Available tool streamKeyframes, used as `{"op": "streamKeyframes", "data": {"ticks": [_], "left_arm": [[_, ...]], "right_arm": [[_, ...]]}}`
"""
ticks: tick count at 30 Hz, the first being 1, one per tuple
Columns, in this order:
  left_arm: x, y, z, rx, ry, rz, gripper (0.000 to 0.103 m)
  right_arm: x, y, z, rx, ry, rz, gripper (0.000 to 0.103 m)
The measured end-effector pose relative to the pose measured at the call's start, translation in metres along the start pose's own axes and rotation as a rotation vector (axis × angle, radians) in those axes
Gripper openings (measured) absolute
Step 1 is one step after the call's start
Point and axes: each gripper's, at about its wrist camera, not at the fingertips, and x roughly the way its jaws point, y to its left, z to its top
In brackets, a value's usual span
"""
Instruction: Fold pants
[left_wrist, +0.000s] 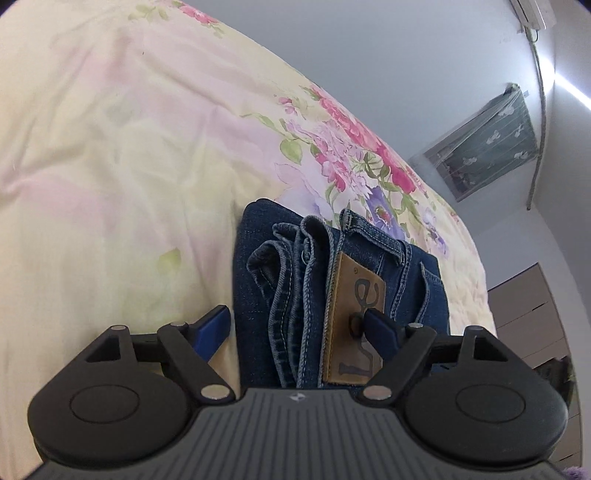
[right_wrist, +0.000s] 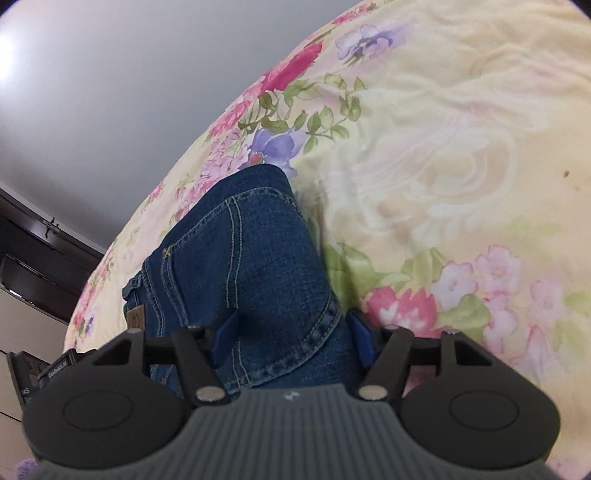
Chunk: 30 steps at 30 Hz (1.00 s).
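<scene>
Fold looks essentially done, judging by how it lies: pants (left_wrist: 332, 280) sit as a compact multi-layer stack on the bed (left_wrist: 110, 166), near the floral band of the quilt (left_wrist: 343, 147). What's left, if anything: a squaring-up pass and backing off.

Pants: dark blue denim, light contrast stitching. Waistband end faces the left wrist view, with the brown leather patch (left_wrist: 352, 321) on top, belt loops beside it, and hem edges stacked in tiers next to the patch. In the right wrist view the top layer shows a back pocket (right_wrist: 236, 251), smooth, edges fairly aligned.

Left gripper (left_wrist: 299, 328): fingers spread wide, straddling the stack; one tip looks to rest on the patch, no pinch. Right gripper (right_wrist: 291, 332): fingers partly spread either side of the pants' near corner; can't tell if the pads press on the denim.
</scene>
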Motion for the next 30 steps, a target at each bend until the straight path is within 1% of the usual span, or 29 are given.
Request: {"op": "streamKeyframes", "data": {"ticks": [1,2,3,4,5,6,7,8,9,11,14,17,20,22,24,26,30], "left_arm": [[0.002,0.004,0.0,-0.015,-0.003,-0.025,0.093],[0.004,0.007,-0.001,-0.028,-0.012,-0.05,0.089],[0.005,0.008,-0.001,-0.029,-0.019,-0.058,0.082],[0.004,0.008,-0.003,-0.024,-0.027,-0.064,0.077],[0.003,0.008,-0.004,-0.022,-0.032,-0.085,0.061],[0.001,0.007,-0.004,-0.029,-0.037,-0.089,0.054],[-0.002,0.005,-0.004,-0.029,-0.045,-0.084,0.049],[-0.005,0.003,-0.004,-0.029,-0.052,-0.082,0.039],[-0.007,0.001,-0.003,-0.03,-0.056,-0.082,0.034],[-0.013,-0.006,-0.001,-0.007,-0.063,-0.068,0.032],[-0.028,-0.017,0.002,0.026,-0.071,-0.052,0.03],[-0.056,-0.022,0.007,0.046,-0.089,-0.044,0.03],[-0.096,-0.019,0.017,0.049,-0.102,-0.012,0.03],[-0.124,-0.015,0.024,0.06,-0.097,0.03,0.03],[-0.154,-0.009,0.03,0.072,-0.089,0.088,0.03],[-0.182,0.001,0.035,0.079,-0.084,0.147,0.03],[-0.225,0.022,0.043,0.113,-0.073,0.252,0.03]], "right_arm": [[0.003,-0.004,0.001,0.018,-0.001,0.023,0.059],[0.005,-0.007,0.002,0.032,-0.005,0.04,0.056],[0.005,-0.008,0.002,0.04,-0.008,0.048,0.051],[0.004,-0.009,0.002,0.035,-0.008,0.056,0.049],[0.003,-0.008,0.001,0.022,-0.01,0.055,0.044],[0.0,-0.007,0.001,0.009,-0.012,0.059,0.038],[-0.004,-0.004,0.001,-0.002,-0.016,0.062,0.034],[-0.007,0.0,0.001,-0.018,-0.022,0.061,0.029],[-0.01,0.005,0.002,-0.036,-0.026,0.058,0.023],[-0.017,0.02,0.003,-0.08,-0.036,0.052,0.017],[-0.031,0.049,0.003,-0.152,-0.053,0.046,0.016],[-0.043,0.078,-0.002,-0.183,-0.059,0.067,0.015],[-0.044,0.11,-0.014,-0.197,-0.038,0.094,0.015],[-0.037,0.13,-0.027,-0.183,-0.02,0.116,0.015],[-0.025,0.15,-0.045,-0.173,0.004,0.14,0.015],[-0.008,0.168,-0.067,-0.152,0.031,0.175,0.015],[0.031,0.192,-0.107,-0.078,0.093,0.24,0.015]]}}
